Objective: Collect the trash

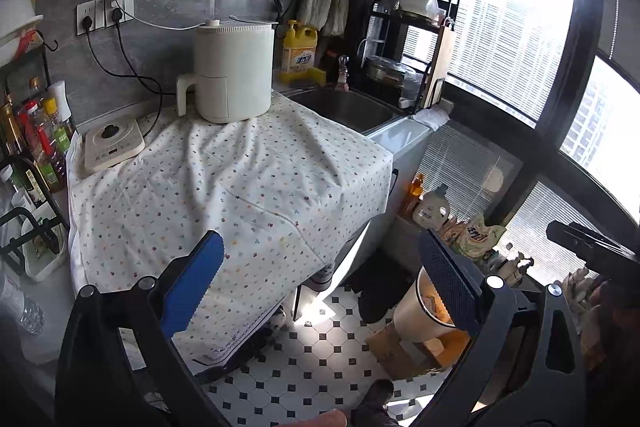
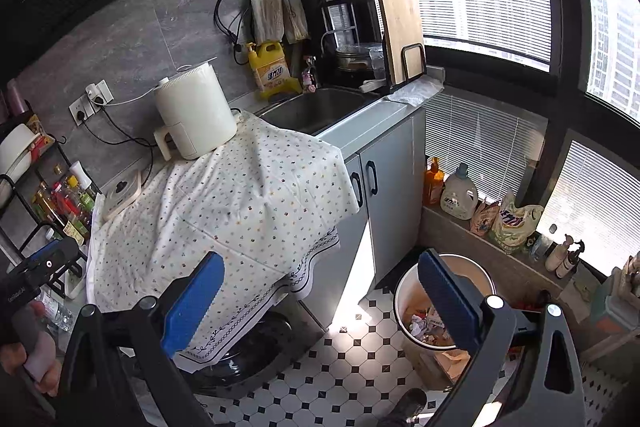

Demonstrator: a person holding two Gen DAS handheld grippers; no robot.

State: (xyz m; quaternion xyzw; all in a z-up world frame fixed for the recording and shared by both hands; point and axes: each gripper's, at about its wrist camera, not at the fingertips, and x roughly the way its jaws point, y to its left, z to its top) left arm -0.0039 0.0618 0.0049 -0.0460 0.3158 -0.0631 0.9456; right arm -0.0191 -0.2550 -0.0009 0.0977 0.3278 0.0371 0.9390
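Both grippers released, nothing held: left gripper (image 1: pixel 320 291), right gripper (image 2: pixel 320 303). Tablecloth edge (image 2: pixel 316 247) ahead-left; trash bin (image 2: pixel 404 291) rim under right finger; tiled floor (image 2: pixel 352 343) clear between.

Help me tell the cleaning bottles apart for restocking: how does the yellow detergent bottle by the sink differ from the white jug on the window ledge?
The yellow detergent bottle stands on the counter beside the sink; the white jug stands on the low ledge near the floor. The yellow bottle has a pump top; the white jug has a blue cap. The yellow one is translucent yellow plastic, the jug opaque white. Both stand upright and have handles and printed labels.
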